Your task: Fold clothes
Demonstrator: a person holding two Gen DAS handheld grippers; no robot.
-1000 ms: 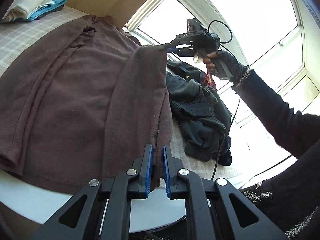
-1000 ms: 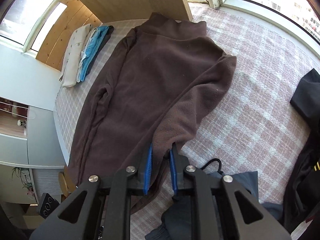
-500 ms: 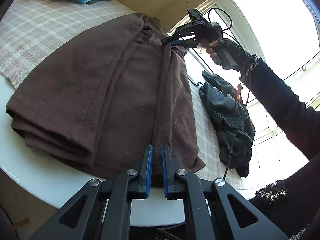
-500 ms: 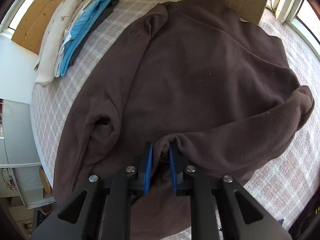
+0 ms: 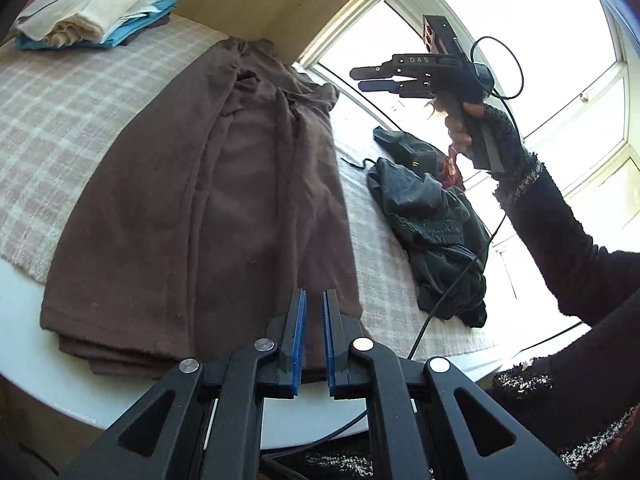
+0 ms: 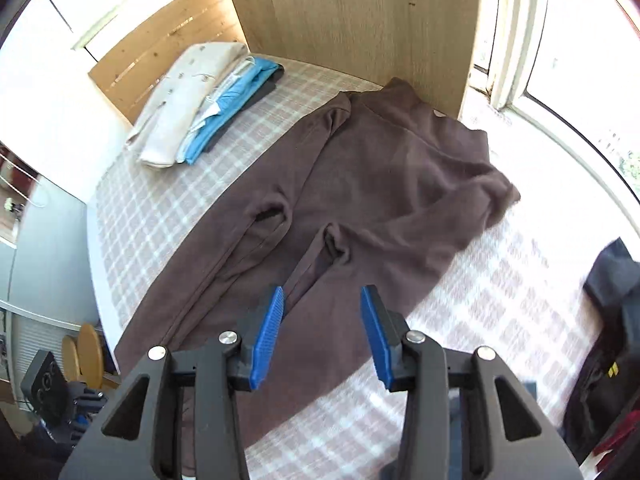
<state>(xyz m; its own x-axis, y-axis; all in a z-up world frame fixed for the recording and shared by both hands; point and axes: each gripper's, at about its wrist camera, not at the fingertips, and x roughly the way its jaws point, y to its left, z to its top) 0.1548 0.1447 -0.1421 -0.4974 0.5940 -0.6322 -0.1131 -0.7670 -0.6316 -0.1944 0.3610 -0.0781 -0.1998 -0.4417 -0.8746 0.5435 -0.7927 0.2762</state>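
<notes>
One sweater (image 6: 372, 200) below right claw (image 6: 322, 320) (gaping)

The sweater (image 6: 372, 200) lies mid-table on the cloth (image 6: 168, 208), folded stack (image 6: 204, 108) to its left, jacket (image 5: 432, 220) right

The brown fleece (image 5: 208, 216) hem nearest the left gripper (image 5: 313, 322) is hidden behind its fingers (image 5: 298, 332); whether they pinch cloth cannot be told. The dark jacket (image 6: 608, 320) is cut off by the right wrist view's edge (blurred too), and the clutter (image 6: 52, 392) at lower left is too small to identify
</notes>
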